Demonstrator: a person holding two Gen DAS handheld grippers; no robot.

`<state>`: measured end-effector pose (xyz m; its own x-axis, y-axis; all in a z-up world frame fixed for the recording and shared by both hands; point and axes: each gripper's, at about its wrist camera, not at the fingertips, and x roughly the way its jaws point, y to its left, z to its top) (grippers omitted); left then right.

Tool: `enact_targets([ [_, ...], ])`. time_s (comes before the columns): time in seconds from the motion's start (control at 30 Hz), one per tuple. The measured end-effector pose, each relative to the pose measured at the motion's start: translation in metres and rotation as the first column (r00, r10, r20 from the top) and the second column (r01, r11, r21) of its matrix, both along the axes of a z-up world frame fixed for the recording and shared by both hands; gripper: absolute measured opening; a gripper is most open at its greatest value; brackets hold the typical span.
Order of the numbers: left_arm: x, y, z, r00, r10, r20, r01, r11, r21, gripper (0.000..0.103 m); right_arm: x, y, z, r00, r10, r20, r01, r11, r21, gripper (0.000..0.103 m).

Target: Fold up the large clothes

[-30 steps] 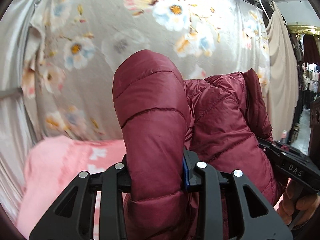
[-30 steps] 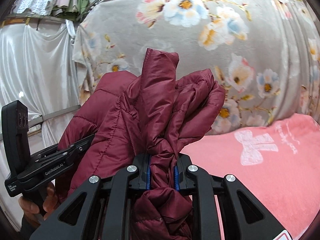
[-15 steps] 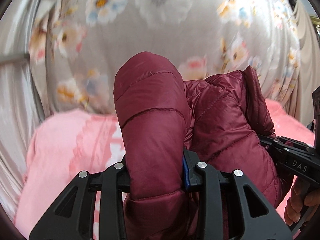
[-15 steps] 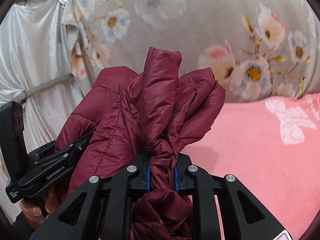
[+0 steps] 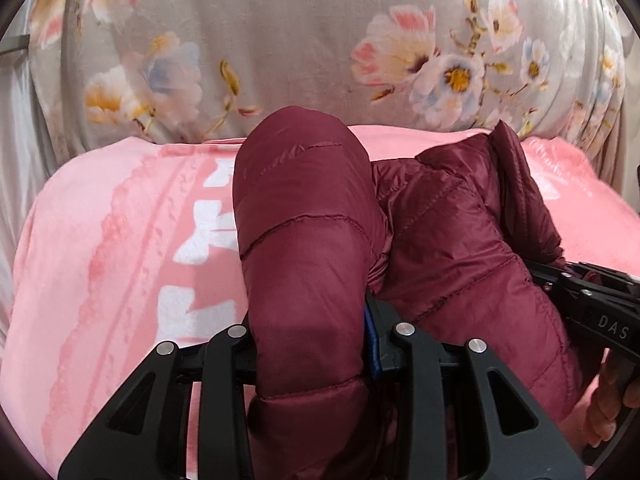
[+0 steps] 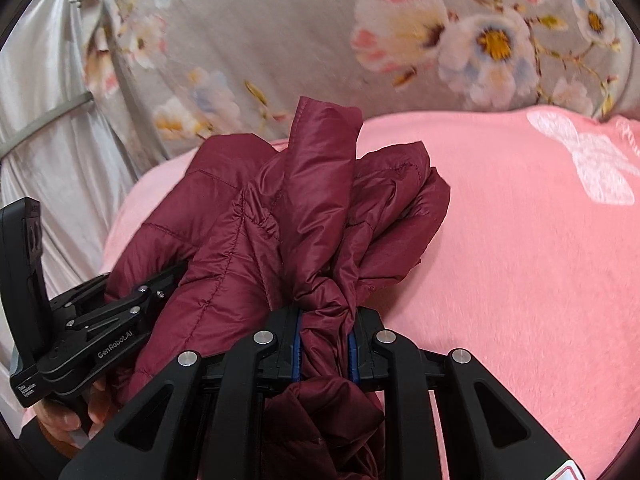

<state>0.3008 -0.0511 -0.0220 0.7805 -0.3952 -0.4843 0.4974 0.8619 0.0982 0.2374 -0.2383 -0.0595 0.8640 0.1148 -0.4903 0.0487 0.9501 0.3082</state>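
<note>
A maroon quilted puffer jacket [image 5: 304, 240] is held up between both grippers above a pink blanket [image 5: 100, 248]. My left gripper [image 5: 308, 340] is shut on a thick padded fold of the jacket. My right gripper [image 6: 324, 336] is shut on a bunched, thinner part of the jacket [image 6: 320, 208]. Each gripper shows at the edge of the other's view: the right one in the left wrist view [image 5: 592, 304], the left one in the right wrist view [image 6: 92, 328]. The jacket's lower part hangs hidden below the jaws.
The pink blanket [image 6: 520, 260] with white bow prints covers a bed or table under the jacket. A grey floral sheet [image 5: 300, 40] hangs behind it. Silvery fabric and a metal rail [image 6: 44, 120] stand at the left.
Both grippers, still holding the jacket, have tilted downward toward the pink blanket, which now fills much more of both views. The grips have not changed.
</note>
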Motion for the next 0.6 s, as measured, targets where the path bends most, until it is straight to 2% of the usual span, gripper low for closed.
enact_targets([
  [0.17, 0.006, 0.001, -0.006, 1.000, 0.021, -0.015, -0.021, 1.000, 0.001, 0.041, 0.006, -0.010, -0.016, 0.999, -0.004, -0.034, 0.006, 0.999, 0.041, 0.019],
  [0.23, 0.011, 0.002, -0.011, 0.999, 0.040, -0.030, -0.040, 0.999, 0.010, 0.051, 0.008, -0.014, -0.017, 0.999, -0.003, -0.046, 0.006, 0.998, 0.063, 0.021],
  [0.37, 0.017, 0.008, -0.013, 0.993, 0.083, -0.088, -0.084, 0.997, 0.001, 0.063, 0.004, -0.018, -0.018, 0.997, -0.025, -0.074, 0.030, 0.997, 0.068, 0.032],
  [0.43, 0.014, 0.011, -0.010, 0.988, 0.127, -0.094, -0.125, 0.992, 0.023, 0.077, -0.005, -0.021, -0.013, 0.995, -0.047, -0.089, 0.053, 0.997, 0.063, 0.036],
  [0.5, 0.007, 0.015, -0.004, 0.982, 0.166, -0.095, -0.161, 0.985, 0.056, 0.080, -0.019, -0.027, -0.006, 0.993, -0.075, -0.094, 0.082, 0.994, 0.069, 0.039],
  [0.6, -0.001, 0.018, 0.008, 0.970, 0.212, -0.117, -0.201, 0.974, 0.100, 0.080, -0.036, -0.032, 0.010, 0.987, -0.135, -0.083, 0.138, 0.990, 0.032, 0.039],
])
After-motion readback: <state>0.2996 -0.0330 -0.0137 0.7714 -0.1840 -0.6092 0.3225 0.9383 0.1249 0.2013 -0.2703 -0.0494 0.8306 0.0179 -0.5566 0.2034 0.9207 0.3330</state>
